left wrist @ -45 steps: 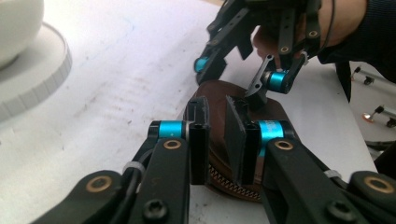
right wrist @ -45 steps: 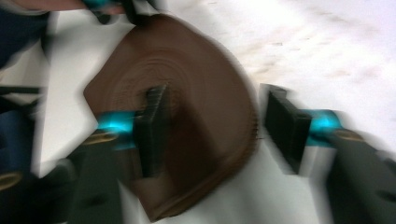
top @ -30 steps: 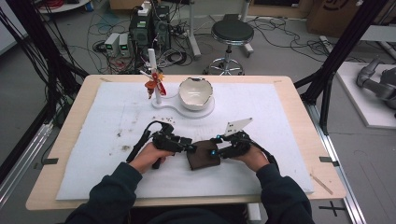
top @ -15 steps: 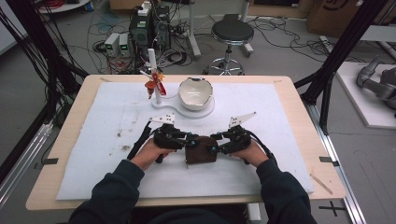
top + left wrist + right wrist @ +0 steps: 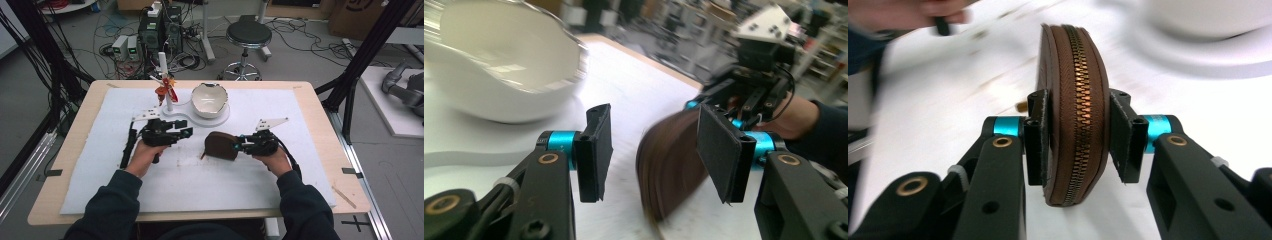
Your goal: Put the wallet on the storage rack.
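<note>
We see the brown zipped pouch [image 5: 221, 145] near the middle of the white mat [image 5: 300, 165], in front of the white bowl [image 5: 209, 98] and its white stand [image 5: 176, 119]. The right gripper [image 5: 243, 145] holds it: in the right gripper view the two pads press on both flat sides of the pouch [image 5: 1074, 135], which stands on its edge with the zipper facing the camera. Its jaws have just been closing on this pouch. The left gripper [image 5: 186, 132] is apart from the pouch, to its left on the mat. In the left gripper view its jaws stand about half wide and have just been opening. Nothing is between them; the pouch [image 5: 671, 165] lies further ahead, and the bowl [image 5: 504, 60] is near at the upper left.
</note>
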